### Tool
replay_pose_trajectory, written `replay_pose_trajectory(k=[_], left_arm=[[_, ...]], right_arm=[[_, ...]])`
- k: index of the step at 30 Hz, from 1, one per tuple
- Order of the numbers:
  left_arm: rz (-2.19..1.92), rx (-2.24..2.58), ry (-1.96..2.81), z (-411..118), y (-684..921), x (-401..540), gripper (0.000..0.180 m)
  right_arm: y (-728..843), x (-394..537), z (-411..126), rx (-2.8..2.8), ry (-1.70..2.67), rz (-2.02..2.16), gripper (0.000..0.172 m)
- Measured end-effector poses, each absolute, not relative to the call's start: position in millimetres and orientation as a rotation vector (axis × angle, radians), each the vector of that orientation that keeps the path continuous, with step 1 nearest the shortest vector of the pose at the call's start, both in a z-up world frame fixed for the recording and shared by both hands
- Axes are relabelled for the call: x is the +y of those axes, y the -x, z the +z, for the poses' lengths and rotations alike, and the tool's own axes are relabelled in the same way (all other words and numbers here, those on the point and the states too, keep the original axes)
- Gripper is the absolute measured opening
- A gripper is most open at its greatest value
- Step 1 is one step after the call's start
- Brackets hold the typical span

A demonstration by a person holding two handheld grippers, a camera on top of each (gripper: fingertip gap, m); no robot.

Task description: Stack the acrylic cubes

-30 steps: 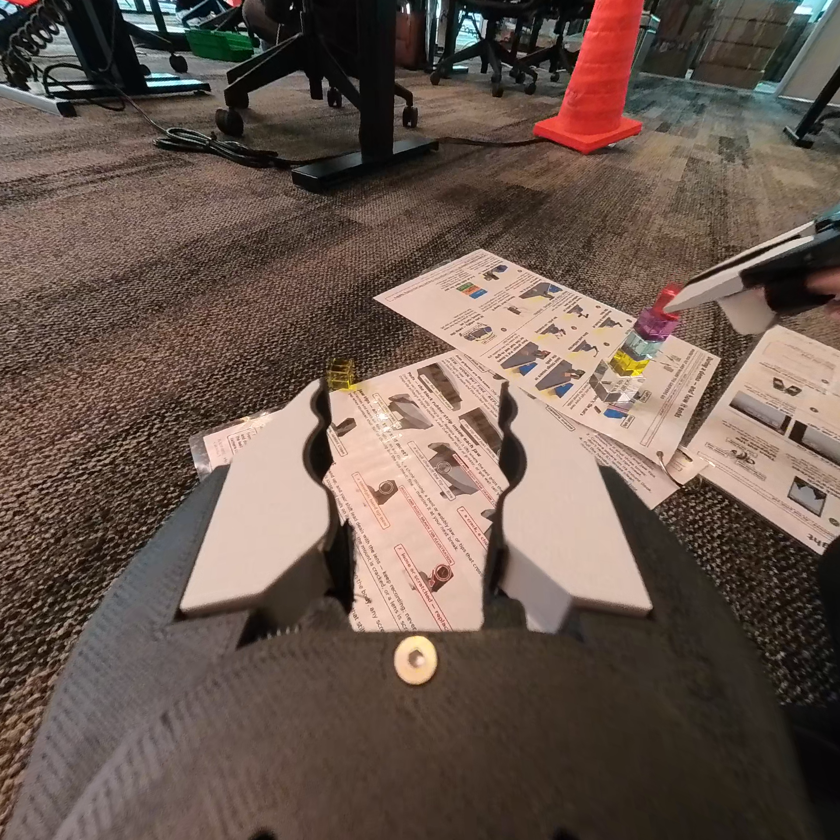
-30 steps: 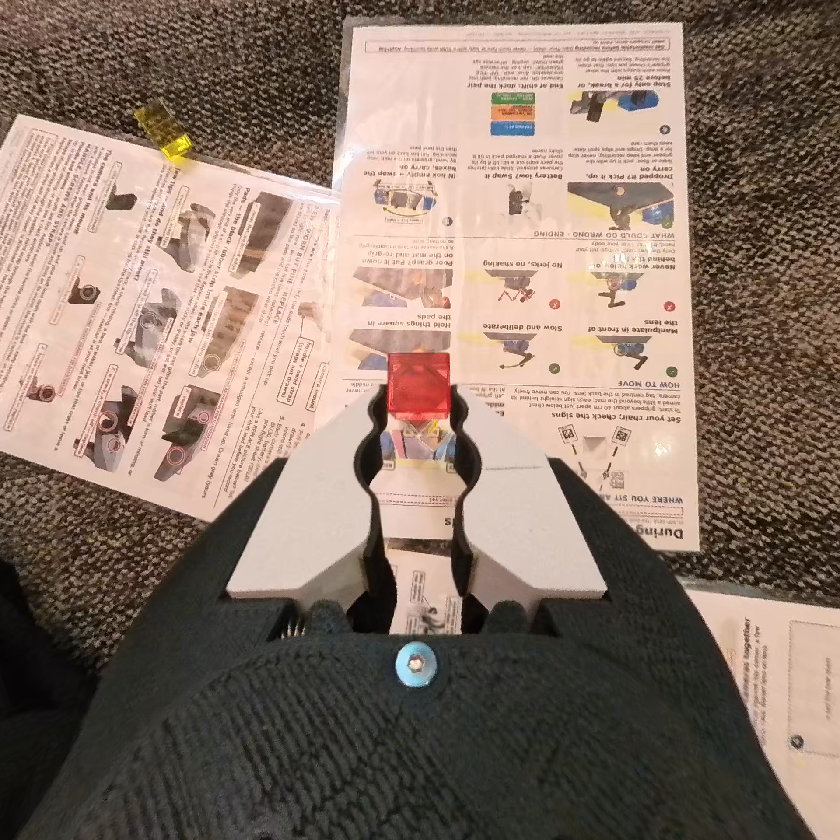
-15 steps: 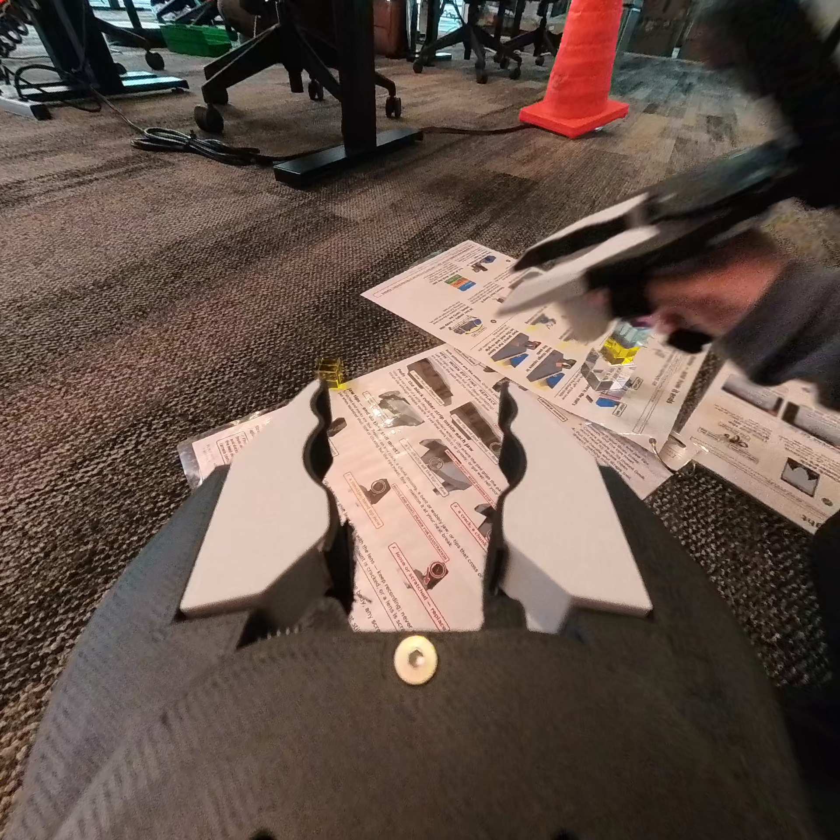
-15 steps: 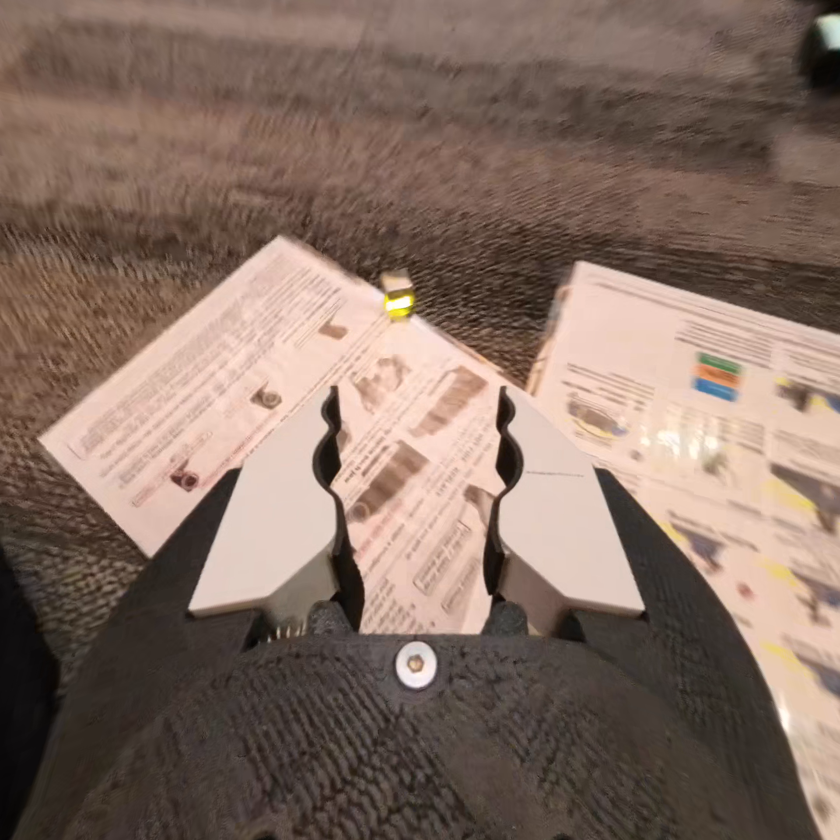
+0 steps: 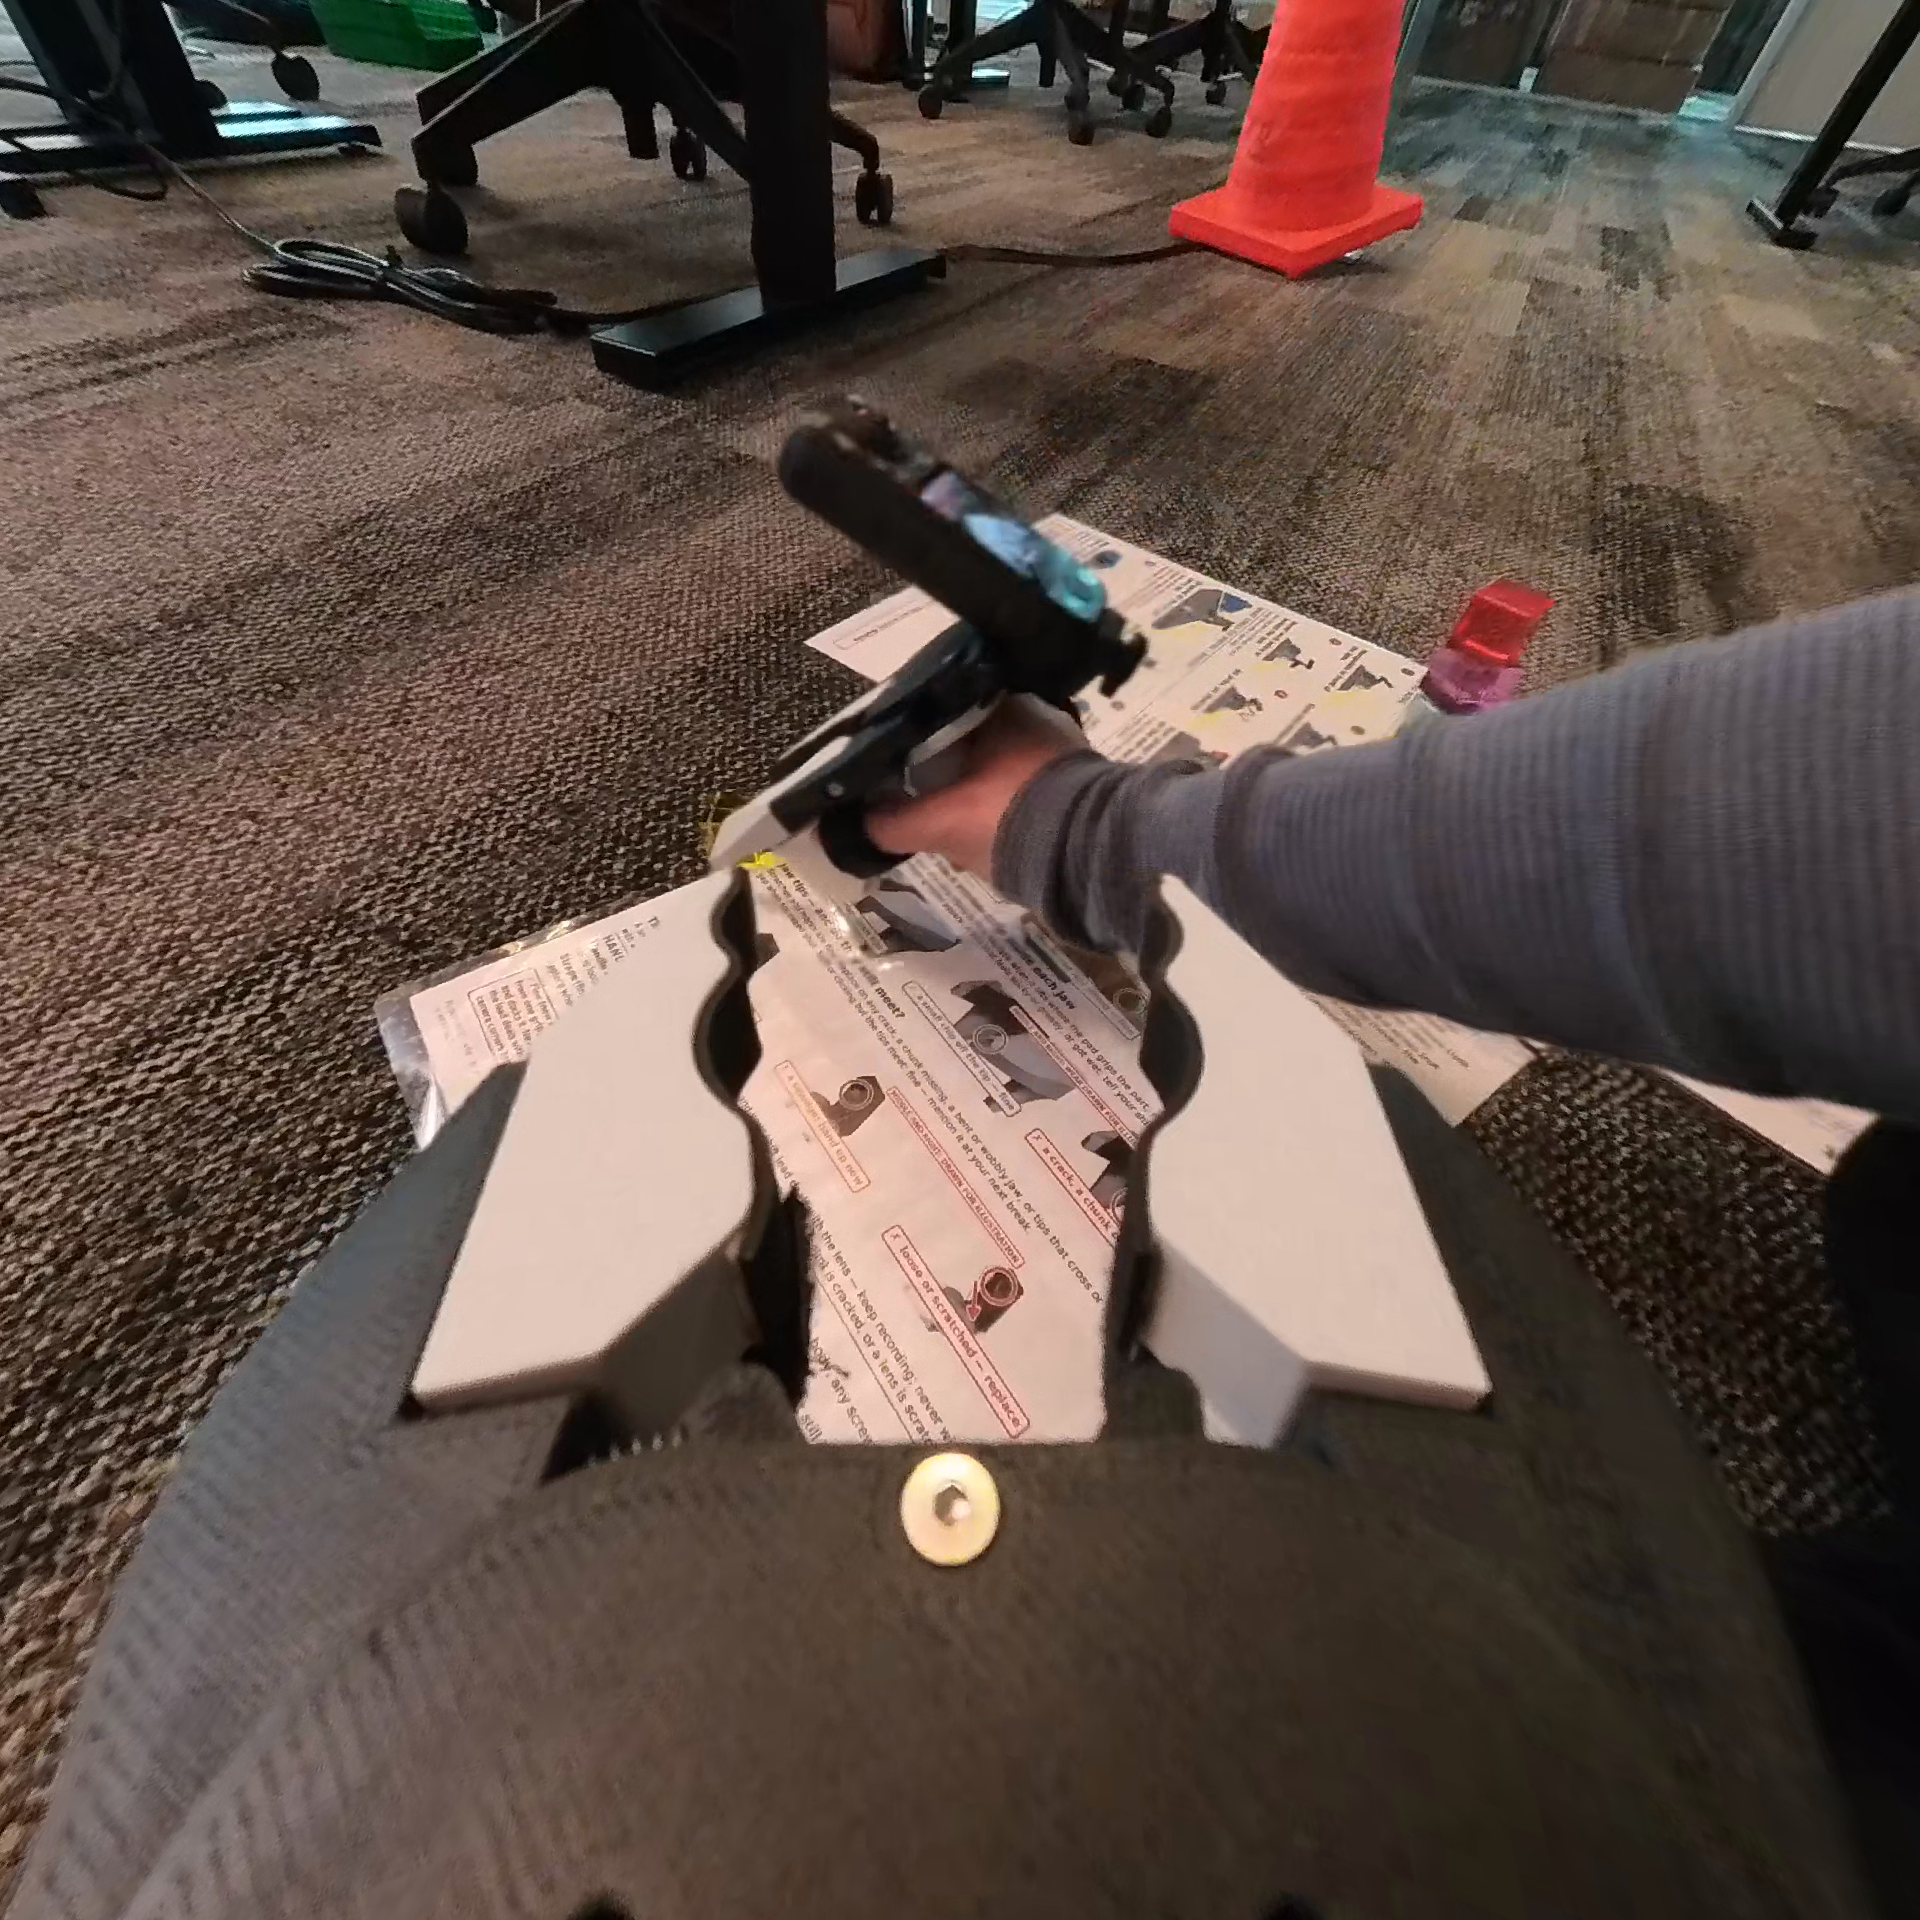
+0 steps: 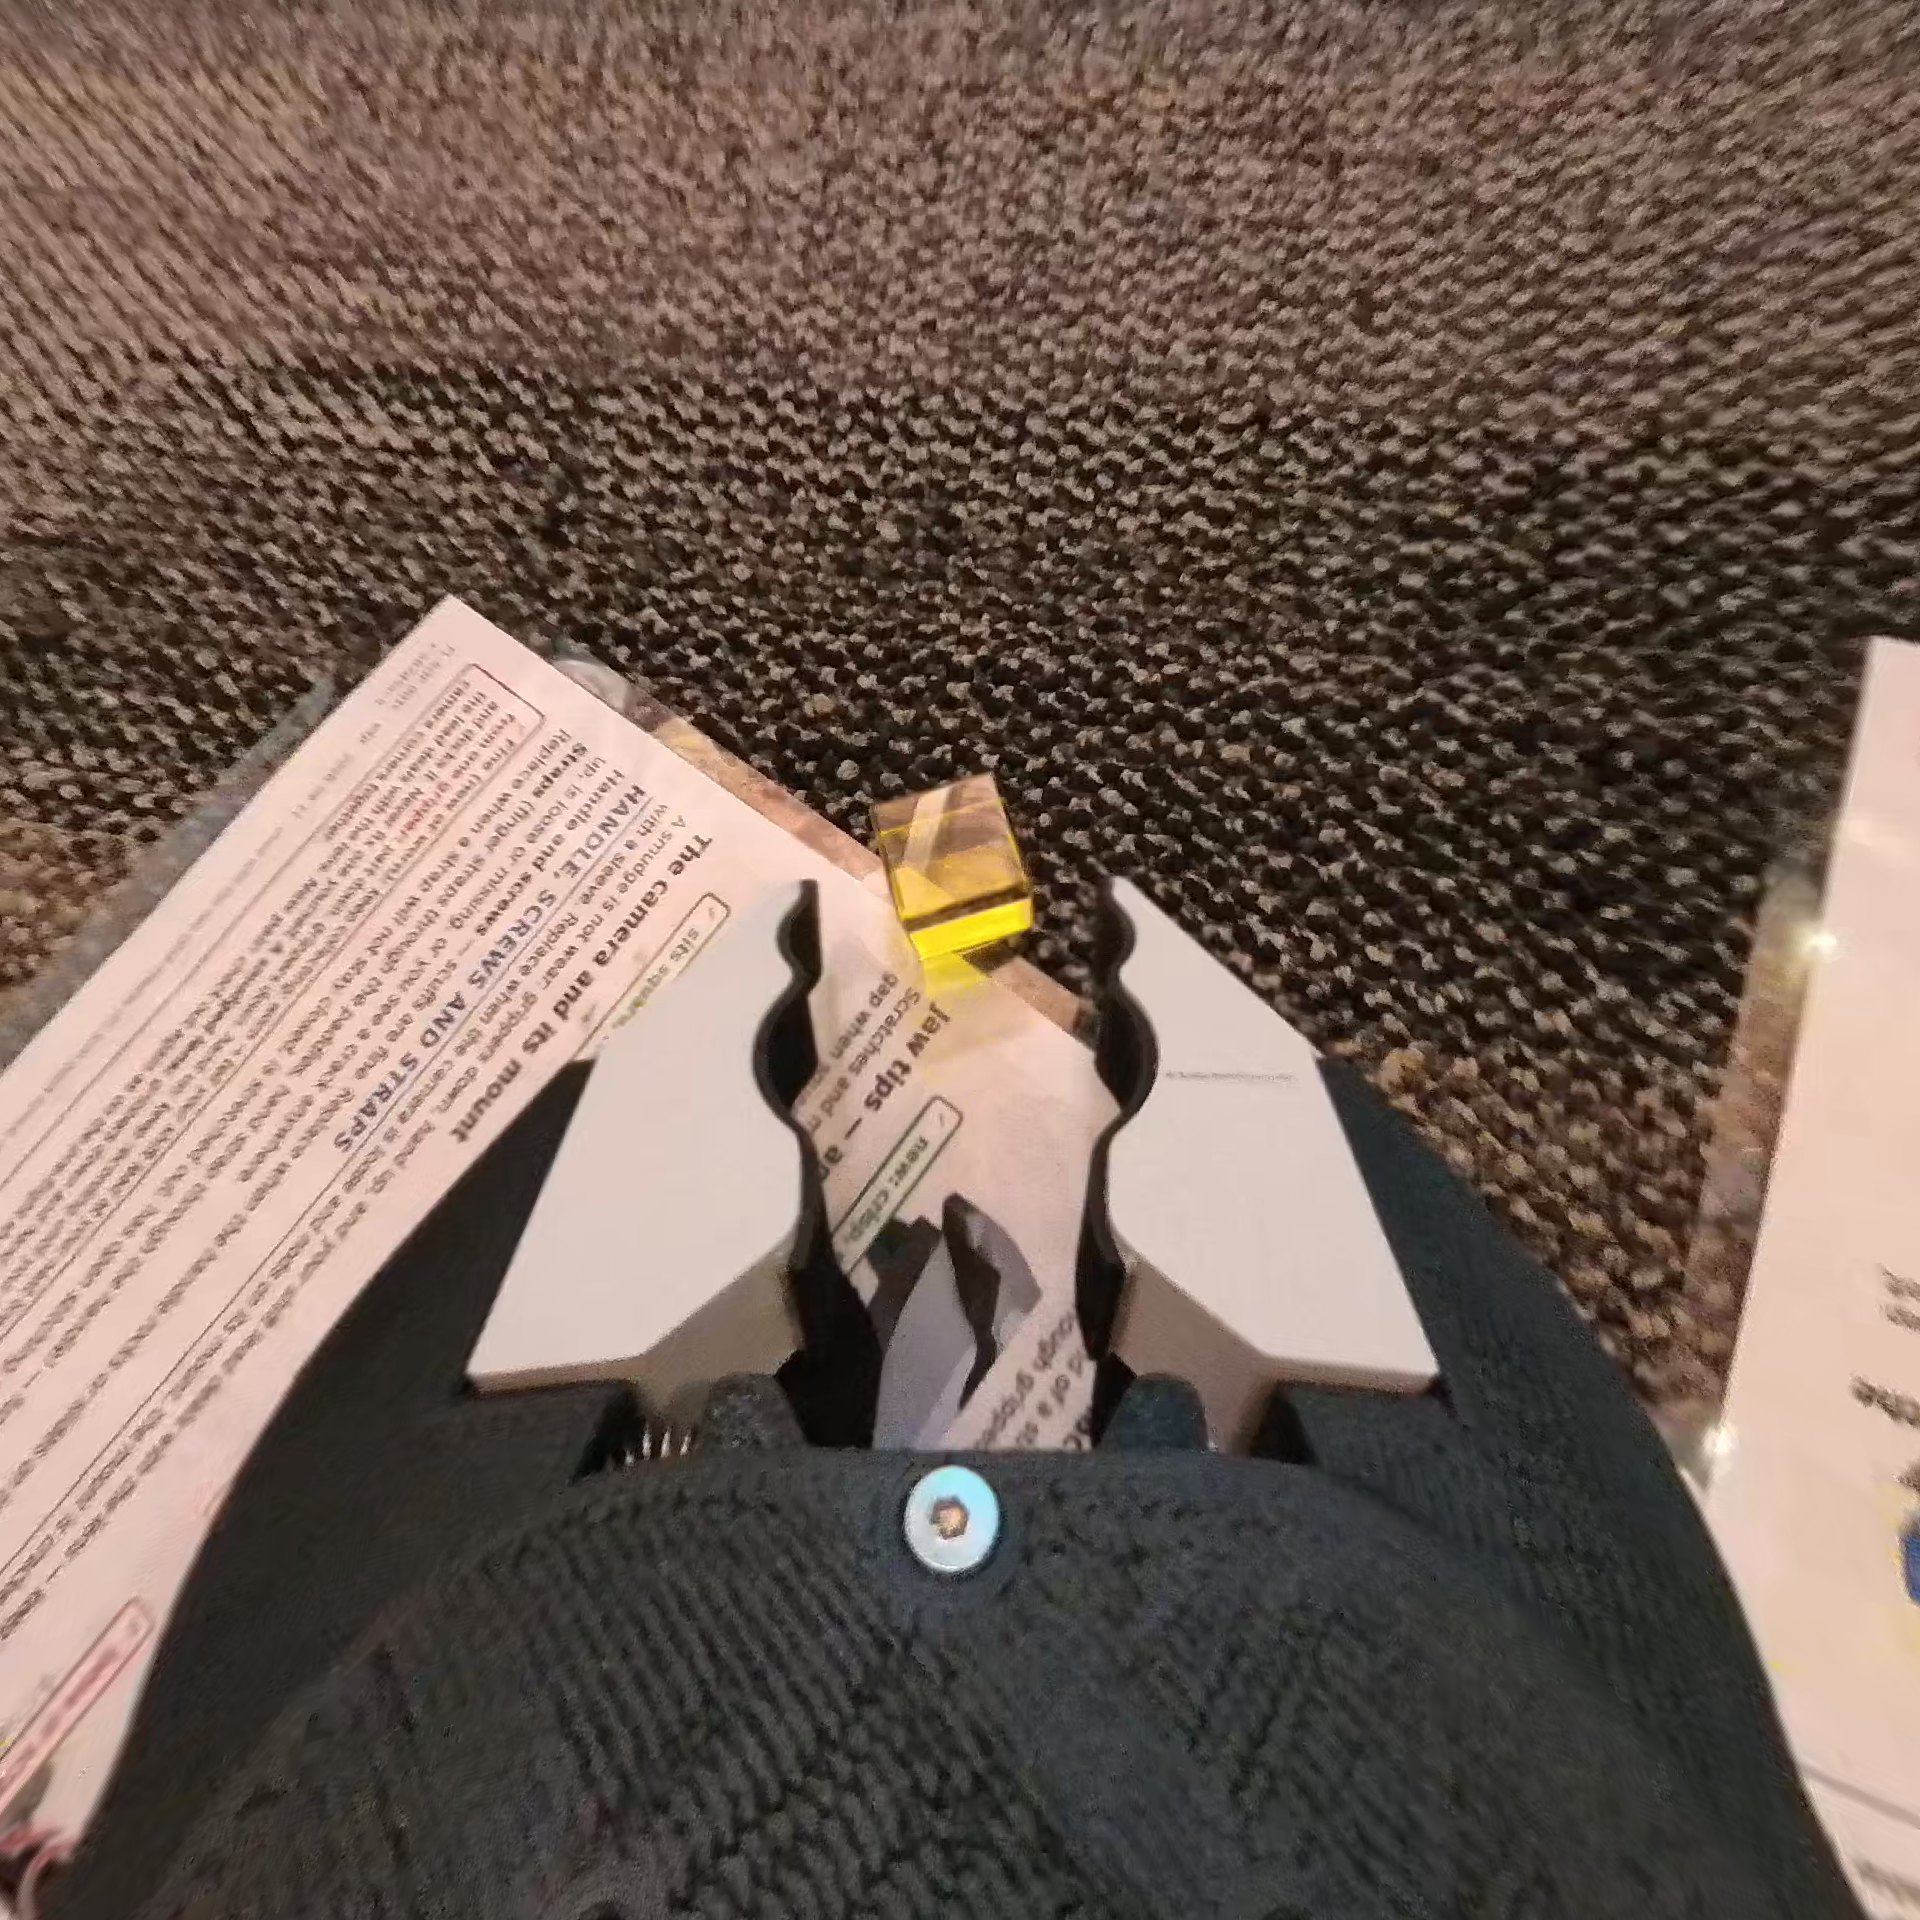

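My left gripper [image 5: 956,883] is open and empty and hovers over a laminated instruction sheet [image 5: 914,1174] on the carpet. My right gripper [image 6: 961,894] is open, and a clear yellow cube [image 6: 951,883] lies at the sheet's edge just ahead of its fingertips. There is a gap between the cube and each pad. In the left wrist view the right gripper [image 5: 743,847] points down at that cube [image 5: 715,821], held by a hand in a grey sleeve [image 5: 1455,831]. A stack topped by a red cube [image 5: 1496,629] over a purple one [image 5: 1470,681] stands at the right, its lower part hidden by the sleeve.
More instruction sheets [image 5: 1247,644] lie on the grey-brown carpet [image 5: 416,675]; another sheet shows at the right edge of the right wrist view [image 6: 1849,1143]. Farther back stand an orange cone [image 5: 1309,125], a black desk foot [image 5: 769,312], chair bases and a cable [image 5: 384,275]. The grippers' ends are close to 25 cm from one another.
My right gripper let go of the red cube on top of the stack, opened, and swung left and down to the yellow cube. My left gripper stayed open and barely moved.
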State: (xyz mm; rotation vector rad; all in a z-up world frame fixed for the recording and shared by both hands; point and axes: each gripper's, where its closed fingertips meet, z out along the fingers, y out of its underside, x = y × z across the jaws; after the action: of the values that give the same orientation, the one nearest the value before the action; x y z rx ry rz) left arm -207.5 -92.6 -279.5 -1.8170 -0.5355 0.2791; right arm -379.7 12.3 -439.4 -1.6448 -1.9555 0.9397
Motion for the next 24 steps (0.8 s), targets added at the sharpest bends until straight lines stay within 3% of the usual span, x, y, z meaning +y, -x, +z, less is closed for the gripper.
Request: replay_pose_trajectory(k=[3,4,10,17,24], left_arm=[[0.264,-0.539,1.818,-281,208,-92,0.073],[0.259,-0.544,1.817,-282,209,-92,0.073],[0.26,-0.558,1.805,-280,212,-94,0.073],[0.269,-0.558,1.766,-271,209,-98,0.071],[0.281,-0.555,1.765,-268,207,-98,0.071]], right_arm=[[388,9,-444,-1.958,1.66,0.988,0.04],[389,9,-444,-1.96,1.668,0.995,0.029],[368,5,-432,-2.073,1.597,0.929,0.027],[273,8,-351,-2.2,1.355,0.899,0.026],[183,82,-277,-1.859,1.544,0.985,0.027]])
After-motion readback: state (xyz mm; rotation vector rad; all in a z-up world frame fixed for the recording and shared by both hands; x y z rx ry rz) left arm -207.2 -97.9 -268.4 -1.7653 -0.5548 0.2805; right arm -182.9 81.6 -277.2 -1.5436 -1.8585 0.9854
